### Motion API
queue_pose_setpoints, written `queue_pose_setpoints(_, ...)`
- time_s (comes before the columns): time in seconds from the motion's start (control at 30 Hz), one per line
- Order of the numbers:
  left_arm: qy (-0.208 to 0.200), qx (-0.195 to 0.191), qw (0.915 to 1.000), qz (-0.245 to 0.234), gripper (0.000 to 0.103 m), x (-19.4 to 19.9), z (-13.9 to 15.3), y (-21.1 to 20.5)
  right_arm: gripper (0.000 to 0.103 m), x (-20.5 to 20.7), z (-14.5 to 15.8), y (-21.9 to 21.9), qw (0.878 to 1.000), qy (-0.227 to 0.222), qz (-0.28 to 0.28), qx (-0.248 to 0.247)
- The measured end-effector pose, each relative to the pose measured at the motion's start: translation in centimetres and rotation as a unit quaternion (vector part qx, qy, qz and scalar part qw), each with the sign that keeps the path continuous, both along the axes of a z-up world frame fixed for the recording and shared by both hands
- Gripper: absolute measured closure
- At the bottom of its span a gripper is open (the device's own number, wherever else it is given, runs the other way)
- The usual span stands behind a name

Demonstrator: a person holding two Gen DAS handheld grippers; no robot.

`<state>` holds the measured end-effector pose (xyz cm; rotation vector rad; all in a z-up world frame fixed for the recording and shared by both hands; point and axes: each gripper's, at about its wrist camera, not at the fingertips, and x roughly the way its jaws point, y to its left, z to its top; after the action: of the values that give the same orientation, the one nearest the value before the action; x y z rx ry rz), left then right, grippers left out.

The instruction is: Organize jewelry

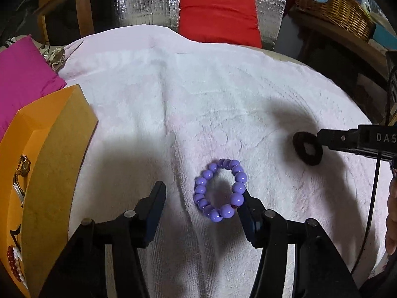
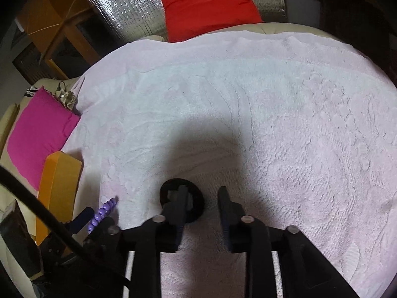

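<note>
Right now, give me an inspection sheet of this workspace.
Surface: pale pink towel, rumpled, shadowed near the grippers.
Job's things: purple bracelet and black ring on the towel; orange box at left, jewelry inside.
Clutter: nothing seen on the towel.
Grippers: left gripper open, one finger at the bracelet; right gripper open, one finger over the ring.
Cables: black cable by the right gripper.
Surroundings: red cushion, pink cushion, wicker basket, silver foil sheet.

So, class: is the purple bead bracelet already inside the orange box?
No. The purple bead bracelet lies on the white towel, beside the orange box.
</note>
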<state>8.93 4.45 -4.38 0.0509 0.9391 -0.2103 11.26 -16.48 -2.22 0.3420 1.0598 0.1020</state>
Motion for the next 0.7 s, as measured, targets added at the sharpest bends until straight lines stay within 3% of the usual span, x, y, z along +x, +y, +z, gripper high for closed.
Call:
queue_pose_setpoints(0.2,-0.008,0.014,0.9998,-0.01,0.045,-0.6,0.2,-0.4,0.069,0.1,-1.0,1.0,1.0,-0.001,0.016,-0.021)
queue_pose_setpoints(0.3,-0.01,0.017,0.9997,-0.011,0.045,-0.5,0.3,-0.4,0.082,-0.1,-1.1,1.9,0.997,-0.009,0.029,-0.066)
queue_pose_setpoints(0.43,-0.012,0.015,0.9998,-0.007,0.045,-0.4,0.4,-0.2,0.093,-0.4,-0.7,2.0,0.996,-0.024,0.035,-0.076)
queue_pose_setpoints(0.7,-0.012,0.018,0.9998,-0.005,0.042,-0.1,0.4,-0.4,0.094,-0.9,0.3,0.1,0.997,-0.04,0.029,-0.065)
